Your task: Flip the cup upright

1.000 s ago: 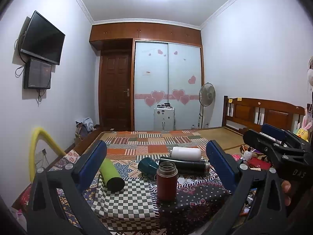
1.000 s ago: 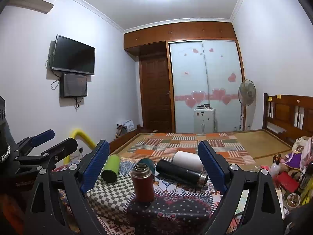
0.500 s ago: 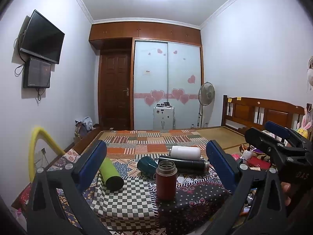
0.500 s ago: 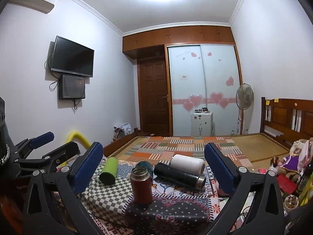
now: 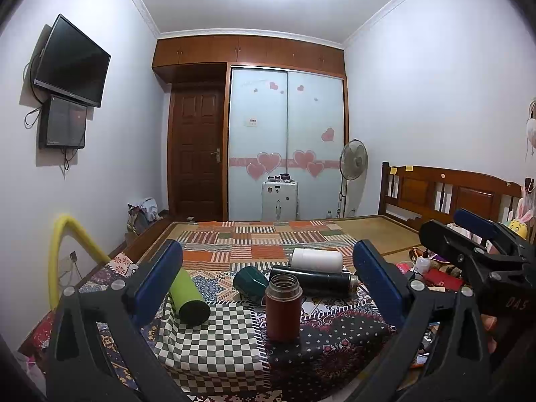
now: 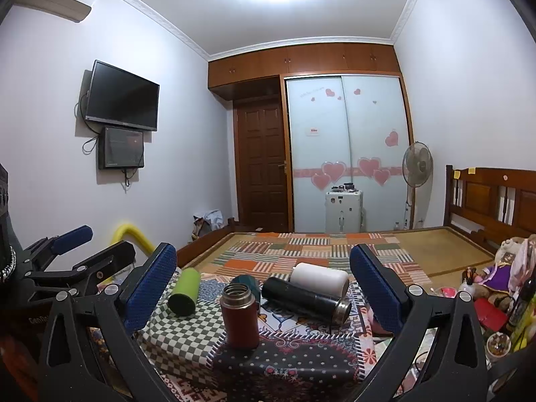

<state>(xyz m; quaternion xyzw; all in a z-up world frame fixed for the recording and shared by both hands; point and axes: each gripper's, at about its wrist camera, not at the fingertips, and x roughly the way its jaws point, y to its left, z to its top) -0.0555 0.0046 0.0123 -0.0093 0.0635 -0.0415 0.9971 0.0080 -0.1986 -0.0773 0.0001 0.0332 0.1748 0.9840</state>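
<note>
Blue-padded tools: left gripper (image 5: 267,274) and right gripper (image 6: 263,278) both gape wide, holding nothing.
Nearest: red flask (image 6: 240,316) stands upright, mouth up, centred between each pair of pads.
Behind it: teal cup (image 5: 251,283), black flask (image 6: 305,299), white bottle (image 6: 320,278) lie sideways, axes roughly crosswise.
Left: green cup (image 5: 189,297) lies pointing toward the left gripper, likely the nearer hand.

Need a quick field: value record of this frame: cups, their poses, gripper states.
upright: red flask, mouth open, on the patterned cloth
lying: green cup; black flask; white cup; dark teal cup
left gripper: open, holding nothing
right gripper: open, holding nothing
contact: neither gripper touches a cup
left to flip: four
</note>
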